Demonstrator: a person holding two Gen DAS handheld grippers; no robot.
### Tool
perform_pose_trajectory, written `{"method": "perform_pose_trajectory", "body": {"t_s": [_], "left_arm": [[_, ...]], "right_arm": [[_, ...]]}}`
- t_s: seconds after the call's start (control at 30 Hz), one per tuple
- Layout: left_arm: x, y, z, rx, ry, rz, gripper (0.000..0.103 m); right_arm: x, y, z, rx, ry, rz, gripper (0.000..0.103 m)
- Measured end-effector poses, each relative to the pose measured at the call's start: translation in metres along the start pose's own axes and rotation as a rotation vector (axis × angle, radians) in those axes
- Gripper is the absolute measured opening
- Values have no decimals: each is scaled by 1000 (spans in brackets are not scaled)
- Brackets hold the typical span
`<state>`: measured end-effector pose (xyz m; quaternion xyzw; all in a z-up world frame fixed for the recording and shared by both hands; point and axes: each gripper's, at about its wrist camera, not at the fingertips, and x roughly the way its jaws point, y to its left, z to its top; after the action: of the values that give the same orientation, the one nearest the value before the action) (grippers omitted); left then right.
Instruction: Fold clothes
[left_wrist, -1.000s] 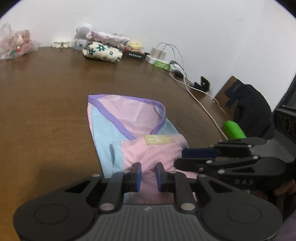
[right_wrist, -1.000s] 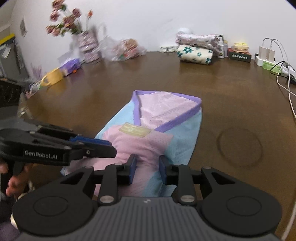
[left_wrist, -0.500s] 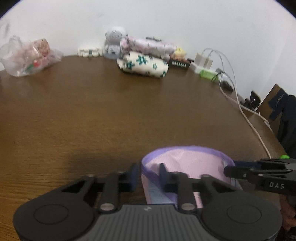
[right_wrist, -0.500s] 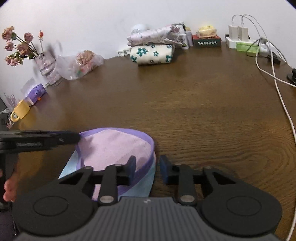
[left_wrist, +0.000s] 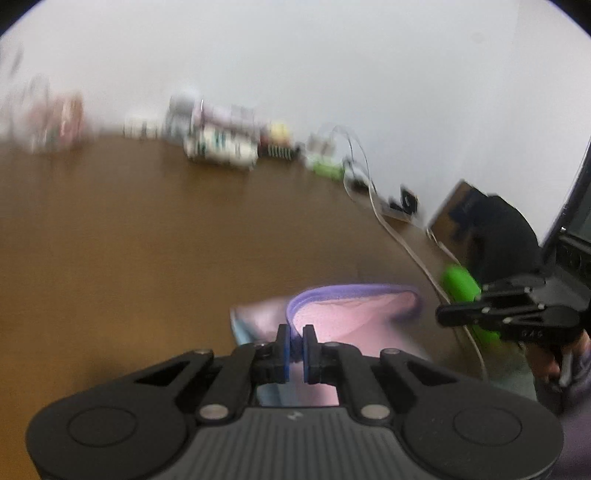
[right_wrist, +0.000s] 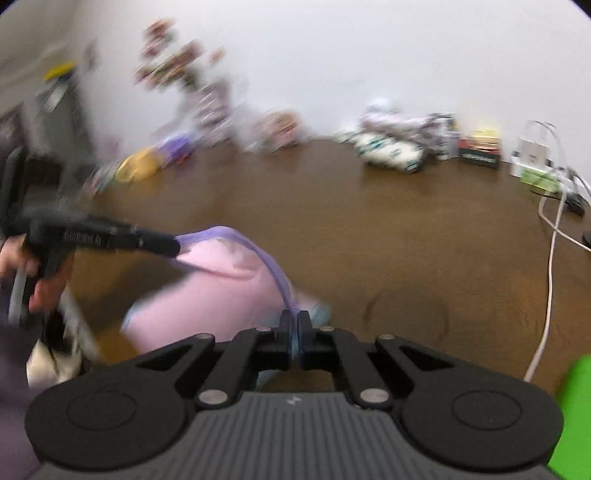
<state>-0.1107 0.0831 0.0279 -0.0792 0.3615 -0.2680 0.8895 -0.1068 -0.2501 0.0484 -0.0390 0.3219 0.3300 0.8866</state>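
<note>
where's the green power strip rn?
Right wrist view: the green power strip sits at the far right of the table, against the wall, beside the white chargers, with cables trailing toward the camera.

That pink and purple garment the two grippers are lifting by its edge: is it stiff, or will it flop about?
Probably floppy: the garment sags between the left gripper and the right gripper, both pinching its purple edge. It looks thin and light, since small pinches raise it. Its lower part bunches on the table, so it will likely drape and fold easily.
</note>
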Motion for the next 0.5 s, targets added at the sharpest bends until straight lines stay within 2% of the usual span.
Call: {"method": "perform_pose_trajectory", "body": {"t_s": [0.07, 0.13, 0.17, 0.2, 0.27, 0.3, 0.33, 0.43, 0.5], "left_arm": [[-9, 3, -14, -2, 29, 32, 12], [-20, 6, -13, -1, 3, 52, 18], [-27, 5, -9, -5, -30, 36, 26], [-33, 3, -3, -1, -68, -5, 30], [-41, -7, 4, 39, -128, -113, 44], [-39, -15, 8, 66, -132, -147, 47], [-34, -22, 10, 96, -124, -169, 48], [-15, -47, 6, 211, -67, -162, 49], [-6, -60, -2, 277, -38, -170, 55]], "right_arm": [[-13, 9, -7, -52, 13, 41, 18], [-25, 15, -4, -92, -19, 57, 62], [-27, 17, 1, -93, -47, 62, 65], [-26, 20, 6, -90, -75, 68, 65], [-21, 27, 15, -77, -124, 72, 65], [-12, 30, 18, -66, -132, 68, 64], [-2, 33, 20, -58, -133, 66, 63], [21, 42, 15, -85, -106, 75, 60], [28, 42, 9, -111, -87, 79, 60]]}}
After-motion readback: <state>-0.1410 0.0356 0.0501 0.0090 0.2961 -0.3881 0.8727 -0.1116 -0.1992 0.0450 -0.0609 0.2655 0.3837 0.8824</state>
